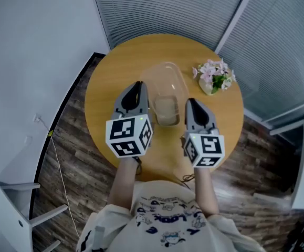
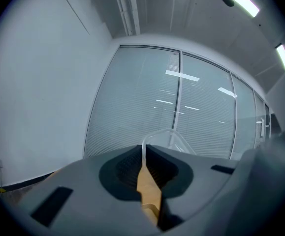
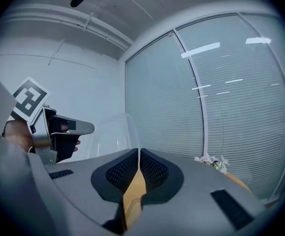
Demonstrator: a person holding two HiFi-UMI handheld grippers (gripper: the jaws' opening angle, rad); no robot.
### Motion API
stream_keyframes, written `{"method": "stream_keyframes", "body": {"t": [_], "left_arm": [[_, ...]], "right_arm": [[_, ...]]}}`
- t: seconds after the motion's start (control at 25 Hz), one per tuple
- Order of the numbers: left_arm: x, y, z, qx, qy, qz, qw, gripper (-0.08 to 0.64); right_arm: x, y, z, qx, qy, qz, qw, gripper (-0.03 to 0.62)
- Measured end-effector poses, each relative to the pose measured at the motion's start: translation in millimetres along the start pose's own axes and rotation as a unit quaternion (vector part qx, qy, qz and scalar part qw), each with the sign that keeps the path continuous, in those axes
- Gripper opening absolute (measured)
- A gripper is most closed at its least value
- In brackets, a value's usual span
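Observation:
A clear plastic container (image 1: 165, 83) stands in the middle of a round wooden table (image 1: 115, 77). My left gripper (image 1: 137, 84) is at its left rim and my right gripper (image 1: 190, 102) at its right side. In the left gripper view the left gripper (image 2: 144, 149) is shut, with the container's thin clear rim (image 2: 174, 136) running out from between the jaws. In the right gripper view the right gripper (image 3: 139, 154) is also shut on a thin clear edge. From it the container wall (image 3: 112, 134) rises to the left, and the left gripper (image 3: 58, 132) shows beyond.
A small vase of pink and white flowers (image 1: 215, 76) stands on the table's right side, also visible as flowers (image 3: 212, 161) in the right gripper view. Blinds and glass walls lie behind the table. A white chair (image 1: 31, 203) and a floor cable (image 1: 57, 161) are at the left.

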State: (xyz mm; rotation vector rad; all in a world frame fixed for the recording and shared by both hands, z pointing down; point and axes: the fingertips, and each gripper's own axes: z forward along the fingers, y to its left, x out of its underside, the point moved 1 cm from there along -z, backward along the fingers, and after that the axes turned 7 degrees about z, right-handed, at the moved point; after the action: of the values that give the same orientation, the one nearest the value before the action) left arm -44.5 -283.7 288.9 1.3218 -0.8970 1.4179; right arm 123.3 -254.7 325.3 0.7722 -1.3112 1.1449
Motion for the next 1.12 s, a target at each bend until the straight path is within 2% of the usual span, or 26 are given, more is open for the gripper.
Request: {"method": "stream_keyframes", "body": {"t": [0.52, 1.12], "left_arm": [[-37, -10, -11, 0.005, -0.04, 0.018, 0.999, 0.026], [-47, -7, -18, 0.012, -0.056, 0.017, 0.9982, 0.025]], "right_arm": [[-36, 5, -9, -0.006, -0.042, -0.006, 0.999, 0.017], [-41, 11, -10, -0.003, -0.054, -0.007, 0.999, 0.017]]}}
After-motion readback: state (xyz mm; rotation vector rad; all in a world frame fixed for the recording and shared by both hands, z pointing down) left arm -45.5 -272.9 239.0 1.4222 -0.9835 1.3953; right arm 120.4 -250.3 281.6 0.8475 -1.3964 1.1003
